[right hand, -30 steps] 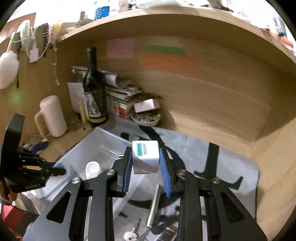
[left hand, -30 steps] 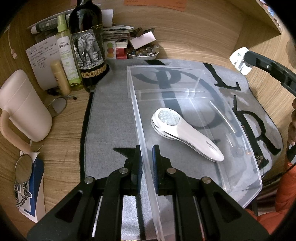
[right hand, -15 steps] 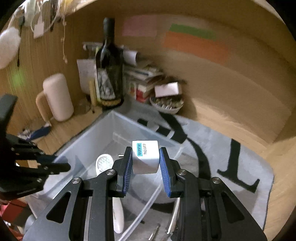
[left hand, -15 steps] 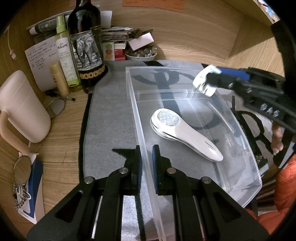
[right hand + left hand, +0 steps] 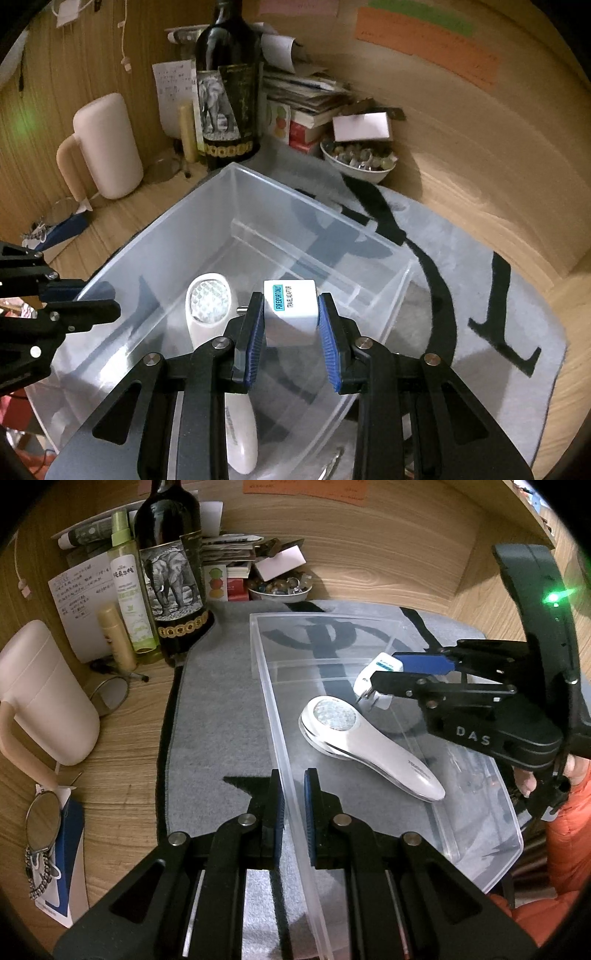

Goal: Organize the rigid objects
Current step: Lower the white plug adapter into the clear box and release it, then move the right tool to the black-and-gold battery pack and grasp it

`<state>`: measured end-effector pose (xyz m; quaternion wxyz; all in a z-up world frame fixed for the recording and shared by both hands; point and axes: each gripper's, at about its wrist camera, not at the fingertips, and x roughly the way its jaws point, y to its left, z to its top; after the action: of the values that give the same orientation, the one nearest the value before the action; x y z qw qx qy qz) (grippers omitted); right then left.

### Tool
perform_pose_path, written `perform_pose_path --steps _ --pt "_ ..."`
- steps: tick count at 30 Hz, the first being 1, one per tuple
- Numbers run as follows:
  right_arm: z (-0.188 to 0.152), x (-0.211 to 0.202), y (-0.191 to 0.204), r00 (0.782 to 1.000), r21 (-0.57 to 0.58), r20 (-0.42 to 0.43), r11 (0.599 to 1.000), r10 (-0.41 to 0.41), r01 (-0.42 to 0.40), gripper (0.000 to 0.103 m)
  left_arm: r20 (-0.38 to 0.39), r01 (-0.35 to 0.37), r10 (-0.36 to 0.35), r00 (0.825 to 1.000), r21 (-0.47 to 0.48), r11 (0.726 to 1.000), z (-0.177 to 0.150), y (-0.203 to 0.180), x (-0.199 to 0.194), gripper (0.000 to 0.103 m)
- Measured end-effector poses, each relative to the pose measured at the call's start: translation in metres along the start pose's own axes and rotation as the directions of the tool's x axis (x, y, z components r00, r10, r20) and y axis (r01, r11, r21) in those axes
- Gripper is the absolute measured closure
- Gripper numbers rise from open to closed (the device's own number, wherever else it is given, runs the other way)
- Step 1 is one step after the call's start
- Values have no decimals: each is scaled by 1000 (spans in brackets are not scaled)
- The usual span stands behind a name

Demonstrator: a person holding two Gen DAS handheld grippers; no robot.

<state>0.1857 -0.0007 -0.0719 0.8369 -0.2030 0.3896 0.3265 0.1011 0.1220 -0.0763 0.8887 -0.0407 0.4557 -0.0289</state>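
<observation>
Black tongs — blue ribbed pads, silver screws — and an orange sleeve.

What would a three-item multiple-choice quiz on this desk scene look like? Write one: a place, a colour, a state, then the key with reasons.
1. Where does the white handheld device lie?
A. inside the clear plastic bin
B. on the grey mat beside the bin
C. on the wooden desk by the wine bottle

2. What colour are the pads of the right tool?
A. red
B. blue
C. green

3. What is the left tool doing?
A. hanging open above the bin
B. gripping the bottle
C. clamped on the bin's side wall

Key: 1 A, the device rests on the bin's floor. 2 B, blue pads press the white travel adapter from both sides. 3 C, the clear wall runs between its closed fingers.
</observation>
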Motion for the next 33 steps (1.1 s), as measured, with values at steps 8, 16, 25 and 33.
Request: perform_pose_path --steps 8,16,25,33 --pt "1 1 2 1000 6 -4 1000 -9 9 70 0 -1 1 1000 -1 1000 0 0 0 93" --pt "4 -30 -6 997 14 74 1000 -28 27 59 0 0 0 1000 0 1000 0 0 0 93" --pt "0 -79 -34 980 85 173 993 -100 87 57 -1 -1 1 1000 -4 1000 0 0 0 93" --pt "-25 -94 -55 975 146 171 982 -145 120 56 -3 -2 2 1000 -3 1000 0 1 0 93"
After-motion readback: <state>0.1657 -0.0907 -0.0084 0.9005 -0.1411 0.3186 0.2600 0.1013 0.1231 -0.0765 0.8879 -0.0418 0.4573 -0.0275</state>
